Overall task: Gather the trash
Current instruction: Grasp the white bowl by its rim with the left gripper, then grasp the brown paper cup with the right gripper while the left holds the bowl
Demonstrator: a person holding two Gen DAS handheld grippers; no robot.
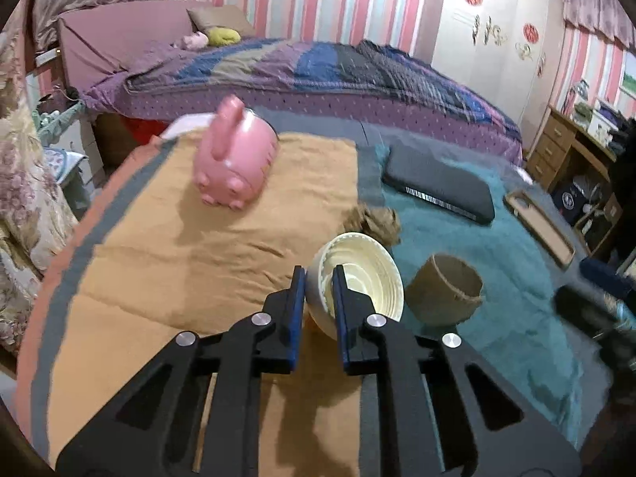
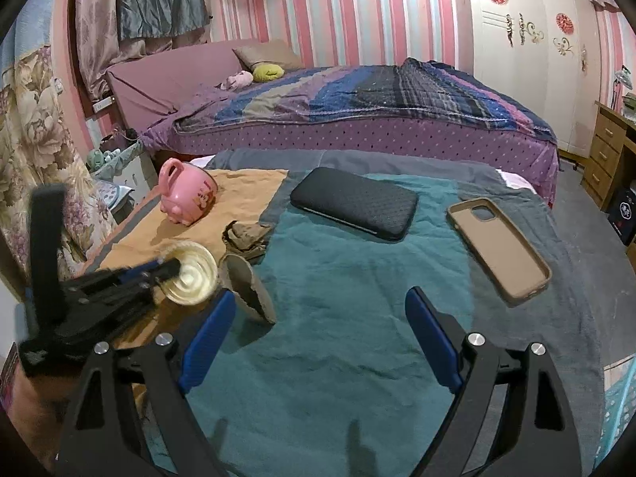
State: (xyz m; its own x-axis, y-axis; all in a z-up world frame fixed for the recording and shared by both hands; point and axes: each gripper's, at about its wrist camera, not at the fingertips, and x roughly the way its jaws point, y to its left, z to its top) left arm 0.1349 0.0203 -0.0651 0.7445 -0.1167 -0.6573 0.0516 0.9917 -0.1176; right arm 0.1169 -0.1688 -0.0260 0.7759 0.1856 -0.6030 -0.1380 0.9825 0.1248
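Note:
A cream ribbed paper bowl (image 1: 365, 274) lies tipped on its side where the orange cloth meets the teal one. My left gripper (image 1: 319, 274) is shut on its rim, one finger outside the wall and one inside. The right wrist view shows the same grip from the side, with the bowl (image 2: 192, 274) at the left gripper (image 2: 167, 268). A torn brown cardboard cup (image 1: 445, 294) (image 2: 248, 290) stands just right of the bowl. Crumpled brown paper (image 1: 373, 220) (image 2: 244, 238) lies behind it. My right gripper (image 2: 321, 298) stands open over the teal cloth, the cardboard cup near its left finger.
A pink pig-shaped mug (image 1: 234, 159) (image 2: 187, 194) lies on the orange cloth. A black case (image 1: 437, 183) (image 2: 353, 202) and a brown phone case (image 1: 540, 226) (image 2: 501, 250) lie farther back on the teal cloth. A bed (image 2: 357, 119) runs behind the table.

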